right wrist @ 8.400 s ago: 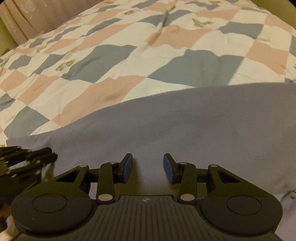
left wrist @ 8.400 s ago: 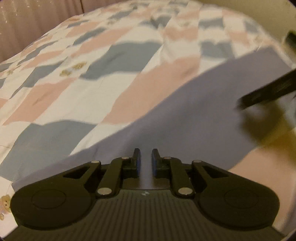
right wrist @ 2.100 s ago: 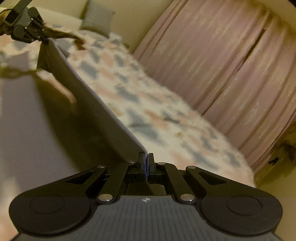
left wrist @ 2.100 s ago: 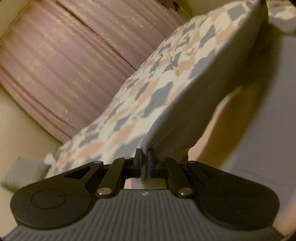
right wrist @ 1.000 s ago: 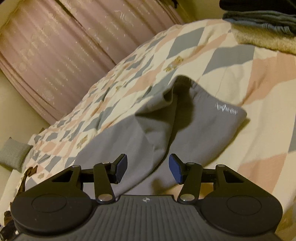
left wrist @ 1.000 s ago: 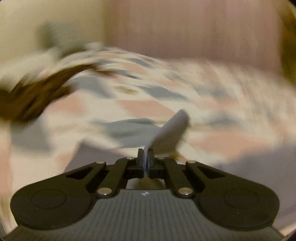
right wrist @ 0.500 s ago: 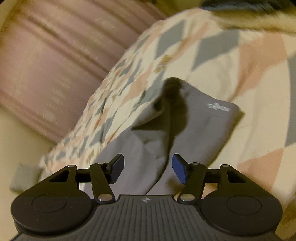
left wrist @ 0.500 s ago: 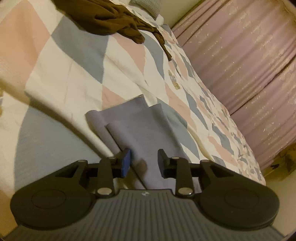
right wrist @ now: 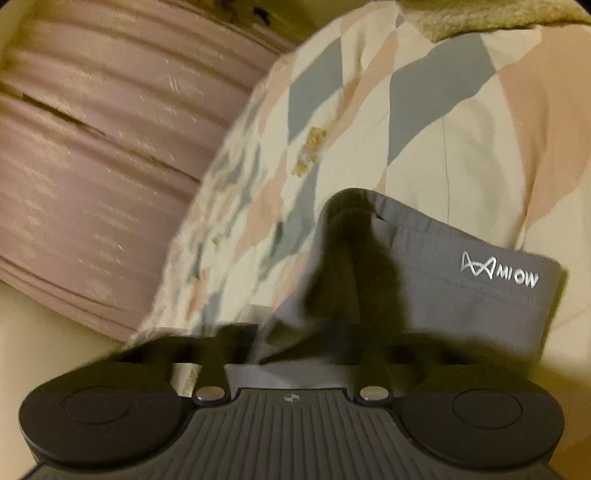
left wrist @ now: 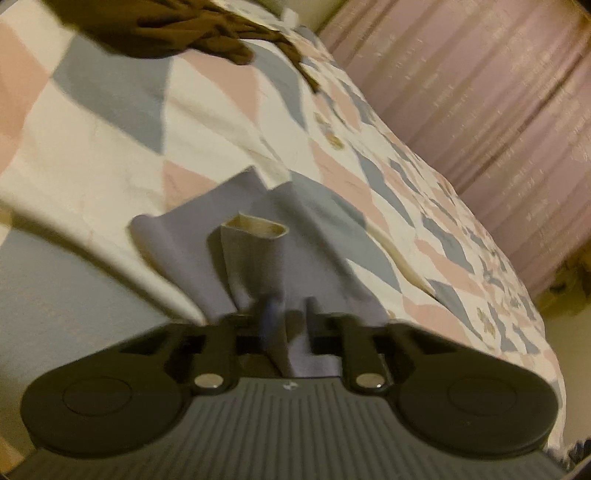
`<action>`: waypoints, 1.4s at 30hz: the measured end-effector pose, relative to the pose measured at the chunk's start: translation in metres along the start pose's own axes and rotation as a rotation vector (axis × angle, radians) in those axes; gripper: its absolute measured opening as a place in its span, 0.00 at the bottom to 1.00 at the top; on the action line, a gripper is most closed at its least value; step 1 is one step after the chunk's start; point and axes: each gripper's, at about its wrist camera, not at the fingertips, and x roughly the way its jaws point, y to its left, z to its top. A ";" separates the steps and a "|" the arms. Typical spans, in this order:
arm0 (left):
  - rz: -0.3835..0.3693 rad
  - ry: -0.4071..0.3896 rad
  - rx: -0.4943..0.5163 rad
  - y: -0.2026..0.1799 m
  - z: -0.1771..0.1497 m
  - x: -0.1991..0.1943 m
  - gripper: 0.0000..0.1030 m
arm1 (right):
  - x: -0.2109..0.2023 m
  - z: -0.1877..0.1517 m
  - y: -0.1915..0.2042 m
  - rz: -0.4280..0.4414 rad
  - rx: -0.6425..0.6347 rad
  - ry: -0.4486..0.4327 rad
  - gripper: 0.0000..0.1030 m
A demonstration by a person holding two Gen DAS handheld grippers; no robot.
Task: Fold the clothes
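The left gripper [left wrist: 286, 317] is held low and tilted over the patchwork bedspread [left wrist: 110, 155], its jaws spread, with a raised fold of the grey trousers [left wrist: 255, 258] lying between them. The right gripper [right wrist: 306, 332] is angled down at the waistband end of the trousers [right wrist: 480, 295], where a "MIOW" logo [right wrist: 498, 271] is seen. Its fingers are blurred; their state cannot be told. A brown garment [left wrist: 166, 29] is seen further up the bed, pink curtains [left wrist: 480, 92] beyond.

Trousers [left wrist: 255, 258]: on the quilt [left wrist: 110, 147], just before both grippers.
Dark garment [left wrist: 177, 33]: behind, well apart.
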 end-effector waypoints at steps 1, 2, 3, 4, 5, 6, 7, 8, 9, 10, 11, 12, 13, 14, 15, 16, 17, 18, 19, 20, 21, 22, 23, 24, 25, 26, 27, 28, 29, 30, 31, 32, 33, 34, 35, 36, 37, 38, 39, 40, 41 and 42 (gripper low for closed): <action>-0.013 0.001 0.015 -0.002 0.004 -0.002 0.00 | -0.007 0.006 0.000 0.000 0.005 -0.011 0.08; -0.027 0.002 0.030 -0.005 0.008 -0.004 0.00 | -0.018 0.013 -0.001 0.006 0.000 -0.035 0.07; -0.034 -0.021 0.057 -0.008 0.014 -0.010 0.00 | -0.033 0.022 -0.002 0.003 -0.008 -0.067 0.07; -0.033 -0.045 0.069 -0.009 0.022 -0.018 0.00 | -0.048 0.031 -0.004 -0.001 -0.012 -0.097 0.07; -0.032 -0.069 0.082 -0.010 0.029 -0.027 0.00 | -0.062 0.041 -0.011 -0.010 -0.003 -0.116 0.07; -0.024 -0.092 0.080 -0.007 0.035 -0.034 0.00 | -0.073 0.049 -0.019 -0.028 0.003 -0.117 0.07; -0.016 -0.115 0.079 -0.005 0.041 -0.041 0.00 | -0.082 0.056 -0.028 -0.049 0.008 -0.113 0.07; 0.004 -0.113 0.078 0.000 0.041 -0.042 0.00 | -0.083 0.059 -0.037 -0.079 0.008 -0.093 0.07; 0.024 -0.110 0.078 0.004 0.041 -0.043 0.00 | -0.080 0.058 -0.048 -0.116 0.015 -0.068 0.07; 0.044 -0.107 0.077 0.008 0.041 -0.044 0.00 | -0.075 0.056 -0.057 -0.146 0.023 -0.045 0.08; 0.051 -0.077 0.057 0.014 0.036 -0.040 0.00 | -0.068 0.052 -0.065 -0.158 0.032 -0.030 0.11; 0.036 -0.054 0.029 0.018 0.031 -0.038 0.00 | -0.062 0.048 -0.073 -0.169 0.040 -0.016 0.15; 0.020 -0.032 0.001 0.022 0.025 -0.036 0.00 | -0.056 0.044 -0.079 -0.177 0.051 -0.007 0.21; 0.011 -0.034 -0.032 0.024 0.019 -0.038 0.02 | -0.053 0.040 -0.082 -0.173 0.065 -0.018 0.25; -0.001 -0.045 -0.048 0.024 0.017 -0.042 0.03 | -0.053 0.037 -0.083 -0.159 0.070 -0.031 0.27; -0.013 -0.055 -0.064 0.024 0.015 -0.046 0.09 | -0.052 0.036 -0.082 -0.143 0.073 -0.043 0.36; -0.025 -0.066 -0.080 0.024 0.013 -0.049 0.16 | -0.052 0.034 -0.080 -0.131 0.073 -0.052 0.42; -0.035 -0.077 -0.080 0.022 0.013 -0.053 0.19 | -0.051 0.033 -0.078 -0.133 0.060 -0.052 0.43; -0.039 -0.077 -0.086 0.020 0.014 -0.054 0.27 | -0.049 0.033 -0.075 -0.148 0.041 -0.050 0.43; -0.043 -0.076 -0.093 0.018 0.015 -0.054 0.32 | -0.048 0.032 -0.072 -0.162 0.027 -0.048 0.43; -0.040 -0.069 -0.101 0.017 0.017 -0.053 0.32 | -0.048 0.032 -0.070 -0.166 0.025 -0.048 0.43; -0.020 -0.070 -0.109 0.016 0.018 -0.050 0.32 | -0.048 0.032 -0.069 -0.169 0.025 -0.047 0.43; 0.006 -0.073 -0.125 0.017 0.019 -0.047 0.32 | -0.050 0.032 -0.069 -0.167 0.032 -0.048 0.43; 0.011 -0.071 -0.150 0.021 0.019 -0.045 0.31 | -0.051 0.032 -0.069 -0.167 0.038 -0.048 0.43; 0.016 -0.069 -0.175 0.026 0.020 -0.043 0.30 | -0.052 0.032 -0.069 -0.167 0.041 -0.048 0.43; 0.008 -0.062 -0.200 0.031 0.020 -0.042 0.30 | -0.052 0.032 -0.069 -0.170 0.037 -0.045 0.43; 0.008 -0.056 -0.215 0.035 0.019 -0.039 0.30 | -0.053 0.032 -0.069 -0.173 0.033 -0.043 0.43; 0.020 -0.052 -0.216 0.037 0.018 -0.037 0.30 | -0.054 0.032 -0.069 -0.176 0.029 -0.041 0.43; 0.032 -0.049 -0.217 0.040 0.018 -0.035 0.30 | -0.054 0.032 -0.068 -0.179 0.026 -0.042 0.43; 0.038 -0.053 -0.213 0.041 0.018 -0.034 0.30 | -0.053 0.032 -0.068 -0.182 0.022 -0.042 0.43; 0.041 -0.061 -0.215 0.043 0.019 -0.033 0.30 | -0.052 0.032 -0.067 -0.185 0.018 -0.042 0.43; 0.044 -0.068 -0.216 0.044 0.019 -0.032 0.31 | -0.052 0.031 -0.067 -0.187 0.016 -0.042 0.44; 0.048 -0.062 -0.219 0.045 0.020 -0.028 0.31 | -0.052 0.031 -0.066 -0.189 0.014 -0.043 0.44; 0.052 -0.056 -0.222 0.047 0.020 -0.024 0.31 | -0.052 0.031 -0.066 -0.190 0.012 -0.043 0.44; 0.054 -0.052 -0.221 0.047 0.020 -0.022 0.30 | -0.052 0.031 -0.066 -0.190 0.012 -0.043 0.44; 0.052 -0.052 -0.222 0.047 0.021 -0.020 0.30 | -0.053 0.031 -0.066 -0.188 0.012 -0.042 0.44; 0.046 -0.055 -0.225 0.047 0.021 -0.020 0.30 | -0.053 0.032 -0.067 -0.188 0.012 -0.042 0.44; 0.036 -0.061 -0.229 0.047 0.022 -0.021 0.30 | -0.054 0.032 -0.067 -0.188 0.013 -0.041 0.43; 0.024 -0.068 -0.230 0.046 0.023 -0.022 0.30 | -0.054 0.032 -0.068 -0.189 0.014 -0.041 0.43; 0.020 -0.071 -0.227 0.046 0.025 -0.022 0.30 | -0.054 0.032 -0.068 -0.191 0.013 -0.040 0.43; 0.026 -0.068 -0.221 0.046 0.025 -0.020 0.30 | -0.053 0.032 -0.068 -0.193 0.011 -0.040 0.43; 0.031 -0.065 -0.215 0.046 0.026 -0.019 0.30 | -0.053 0.031 -0.068 -0.196 0.009 -0.040 0.43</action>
